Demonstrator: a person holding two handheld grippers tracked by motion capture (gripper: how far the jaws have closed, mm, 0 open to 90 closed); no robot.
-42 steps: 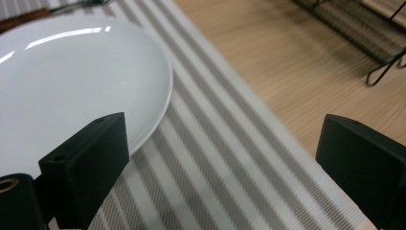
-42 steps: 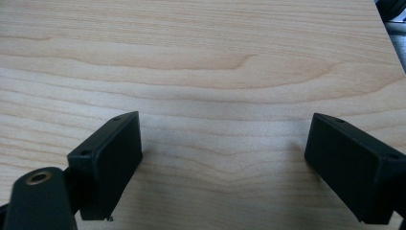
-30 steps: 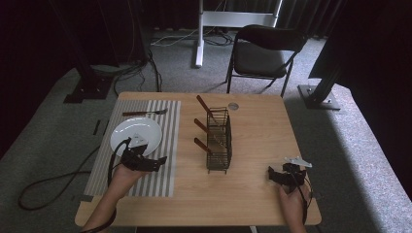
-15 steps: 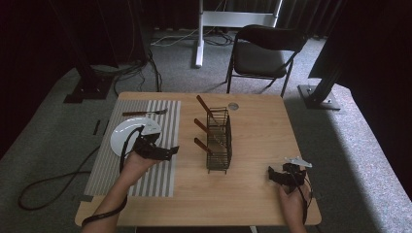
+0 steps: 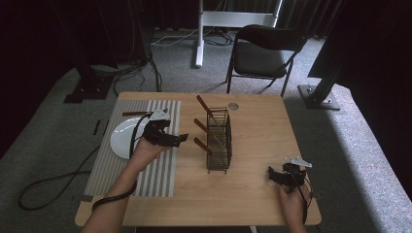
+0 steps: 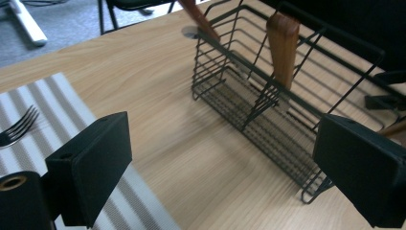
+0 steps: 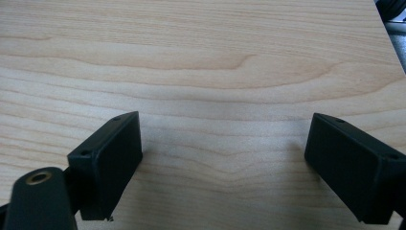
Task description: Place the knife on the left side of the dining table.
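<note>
While the left gripper (image 5: 180, 139) hovers with jaws released over the striped placemat (image 5: 160, 170), the wire cutlery rack (image 5: 219, 141) (long axis running near to far, wooden-handled utensils (image 6: 283, 43) inside) stands just right of it, nearer than the empty, released right gripper (image 5: 271, 174).

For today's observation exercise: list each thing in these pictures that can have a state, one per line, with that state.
Left gripper: open, empty, aimed at the rack.
Right gripper: open, empty, over bare table.
Rack: upright, holding three wooden-handled utensils.
Plate: empty, flat on the mat.
Fork: lying on the mat.
Mat: spread flat.
Chair: unfolded, empty.
</note>
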